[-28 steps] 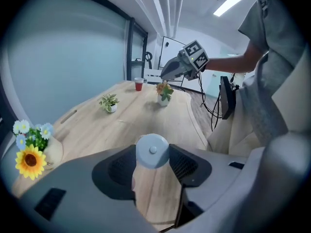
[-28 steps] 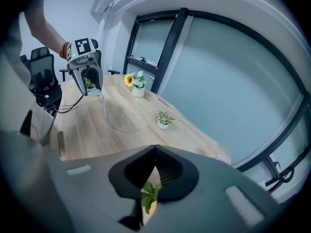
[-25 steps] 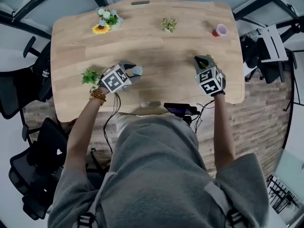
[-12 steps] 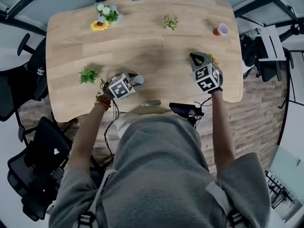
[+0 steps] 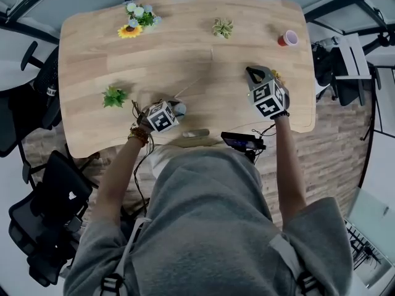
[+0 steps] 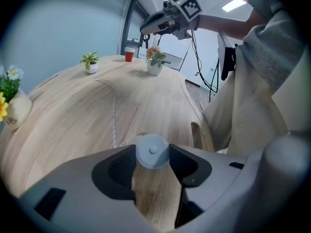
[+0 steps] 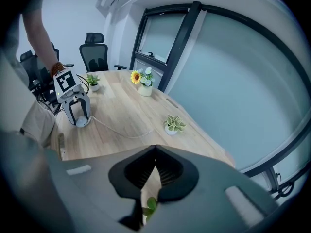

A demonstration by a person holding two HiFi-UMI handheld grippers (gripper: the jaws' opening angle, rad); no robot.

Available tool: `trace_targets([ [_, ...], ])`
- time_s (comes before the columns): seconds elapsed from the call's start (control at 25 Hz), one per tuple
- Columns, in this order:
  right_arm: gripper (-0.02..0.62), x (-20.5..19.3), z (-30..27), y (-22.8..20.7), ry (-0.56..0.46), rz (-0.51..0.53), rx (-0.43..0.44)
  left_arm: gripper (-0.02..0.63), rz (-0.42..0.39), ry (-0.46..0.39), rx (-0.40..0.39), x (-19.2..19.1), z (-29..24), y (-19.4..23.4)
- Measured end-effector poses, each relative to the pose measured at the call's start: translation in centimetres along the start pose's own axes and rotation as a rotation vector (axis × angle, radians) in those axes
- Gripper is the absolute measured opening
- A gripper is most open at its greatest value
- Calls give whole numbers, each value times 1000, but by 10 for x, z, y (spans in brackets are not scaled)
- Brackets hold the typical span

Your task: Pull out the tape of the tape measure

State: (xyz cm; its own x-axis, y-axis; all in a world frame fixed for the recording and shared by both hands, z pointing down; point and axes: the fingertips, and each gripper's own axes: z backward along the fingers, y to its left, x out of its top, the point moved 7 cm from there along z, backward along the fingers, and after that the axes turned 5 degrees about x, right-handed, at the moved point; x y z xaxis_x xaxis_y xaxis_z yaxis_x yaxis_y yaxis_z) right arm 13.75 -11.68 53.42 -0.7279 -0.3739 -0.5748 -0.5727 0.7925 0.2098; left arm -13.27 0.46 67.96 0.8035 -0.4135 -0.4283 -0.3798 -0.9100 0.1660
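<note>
clamped tape measure (image 6: 152, 151) (left hand-held gripper (image 5: 176, 109))

**An office meeting room**

A long wooden desk (image 5: 185, 48) stands among black swivel office chairs (image 7: 95, 50), closed in by frosted glass walls (image 7: 228, 76) in dark frames. Flat light panels (image 6: 234, 4) sit in the ceiling, and small potted plants (image 5: 221, 28) dress the desk top.

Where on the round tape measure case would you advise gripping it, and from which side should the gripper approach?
Grip the case across its curved rim, on opposite sides, coming steeply from above. It sits flat, button face up, so only the rim offers purchase; stay clear of where the tape exits. The left gripper holds it so.
</note>
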Motion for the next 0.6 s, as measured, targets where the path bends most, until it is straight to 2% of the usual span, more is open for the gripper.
trace_targets([
  [0.32, 11, -5, -2, 4, 4, -2, 7, 219, 47, 51, 50, -14, -7, 6],
  [0.6, 11, -8, 1, 7, -3, 2, 11, 219, 47, 37, 74, -17, -7, 3],
])
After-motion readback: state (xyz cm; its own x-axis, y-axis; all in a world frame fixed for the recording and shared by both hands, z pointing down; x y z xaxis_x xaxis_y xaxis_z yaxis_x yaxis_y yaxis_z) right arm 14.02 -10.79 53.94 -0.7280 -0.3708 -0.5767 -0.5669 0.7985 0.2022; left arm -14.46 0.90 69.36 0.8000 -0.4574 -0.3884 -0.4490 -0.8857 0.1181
